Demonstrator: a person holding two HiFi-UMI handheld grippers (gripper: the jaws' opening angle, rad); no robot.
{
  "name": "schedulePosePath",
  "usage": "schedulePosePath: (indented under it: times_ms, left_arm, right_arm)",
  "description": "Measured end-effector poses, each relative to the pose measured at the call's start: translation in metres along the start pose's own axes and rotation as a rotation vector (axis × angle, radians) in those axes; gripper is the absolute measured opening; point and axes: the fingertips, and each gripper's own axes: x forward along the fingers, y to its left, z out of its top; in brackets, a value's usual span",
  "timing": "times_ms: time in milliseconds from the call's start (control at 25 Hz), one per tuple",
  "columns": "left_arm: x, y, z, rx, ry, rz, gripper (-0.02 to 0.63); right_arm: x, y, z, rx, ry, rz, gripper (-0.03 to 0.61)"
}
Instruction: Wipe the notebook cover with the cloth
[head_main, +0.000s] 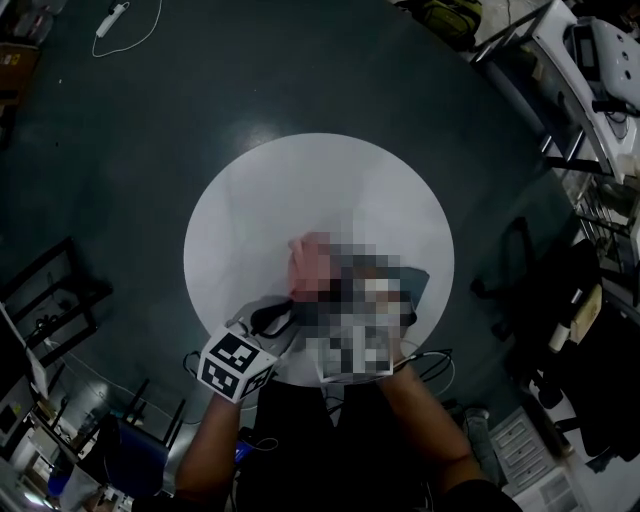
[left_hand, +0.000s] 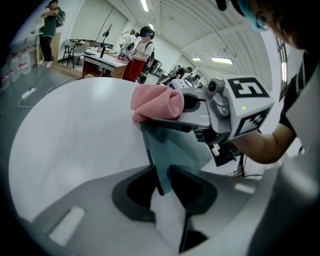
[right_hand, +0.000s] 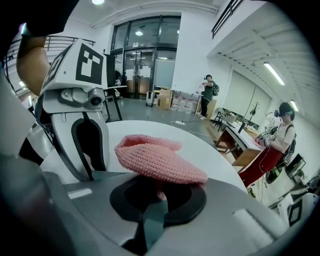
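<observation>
Pink cloth, one; notebook, one

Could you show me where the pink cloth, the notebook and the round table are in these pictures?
pink cloth (right_hand: 160, 160), right gripper view, middle of its knitted top.
notebook (left_hand: 175, 145), left gripper view, on its teal cover.
round table (head_main: 300, 190), head view, bare part of its white top.

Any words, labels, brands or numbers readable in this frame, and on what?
No text can be read.
Left marker cube, right marker cube: black-and-white square patterns only, no letters.
Notebook cover: plain, no print visible.
Cloth: no label visible.
Cardboard boxes: too small to read.
</observation>
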Motion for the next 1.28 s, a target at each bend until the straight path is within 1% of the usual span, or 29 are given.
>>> schedulePosePath:
  times_ms: [120, 320, 680, 960, 1280]
  left_arm:
    - [0.001, -0.001, 0.001, -0.003, 0.000, 0.008, 0.089]
    - [0.003, -0.003, 0.001, -0.002, 0.008, 0.021, 0.089]
    - [0.004, -0.005, 0.001, 0.011, 0.042, 0.049, 0.089]
    - [0.008, -0.010, 0.002, 0.005, 0.063, 0.089, 0.091]
    - [0.010, -0.012, 0.002, 0.001, 0.083, 0.113, 0.092]
  right_arm:
    - [-0.003, -0.001, -0.004, 0.003, 0.001, 0.007, 0.032]
    - [-0.014, -0.005, -0.019, 0.041, 0.002, 0.008, 0.032]
    - [-0.050, -0.021, -0.064, 0.100, 0.039, -0.041, 0.031]
    - [-0.078, -0.033, -0.097, 0.137, 0.051, -0.066, 0.031]
    - [-0.103, -0.043, -0.127, 0.174, 0.061, -0.095, 0.031]
